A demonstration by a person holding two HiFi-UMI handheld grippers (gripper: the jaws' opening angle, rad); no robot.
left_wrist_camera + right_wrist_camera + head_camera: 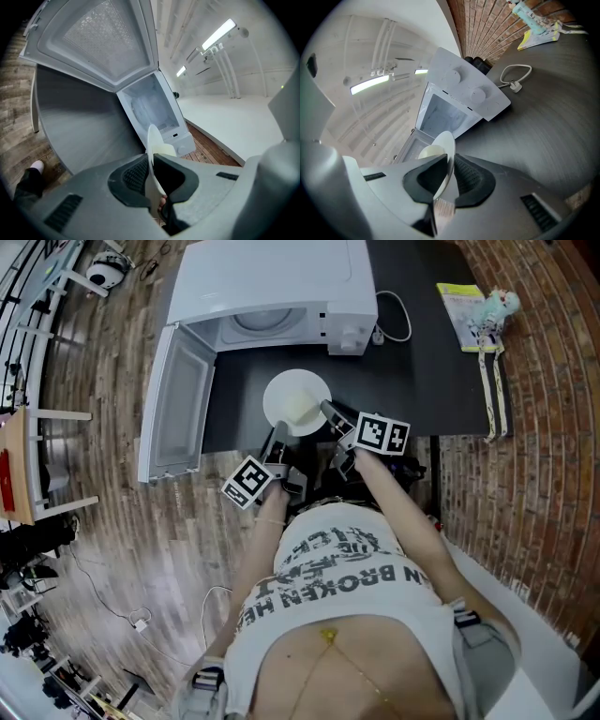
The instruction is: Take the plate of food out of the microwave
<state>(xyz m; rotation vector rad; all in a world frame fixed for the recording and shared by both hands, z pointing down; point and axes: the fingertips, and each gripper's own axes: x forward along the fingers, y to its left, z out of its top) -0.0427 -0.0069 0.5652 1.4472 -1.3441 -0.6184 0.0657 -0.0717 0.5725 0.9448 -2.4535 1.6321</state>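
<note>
Fingers [129, 176] of your left gripper [277, 440] and right gripper [331, 414] clamp opposite rims of the round white plate of food [296, 401], clear of the open white microwave [272, 282]; next, lower it onto the dark tabletop [422, 362].

Both my arms reach fwd; L claw [277, 435] & R claw [330, 412] each clamped on plate [296, 399] rim, opp. sides.

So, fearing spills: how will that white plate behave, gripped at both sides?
The plate looks rigid, unlikely to flex. Its smooth rim may slip between the left gripper and right gripper. Tilting would likely slide the food.
</note>
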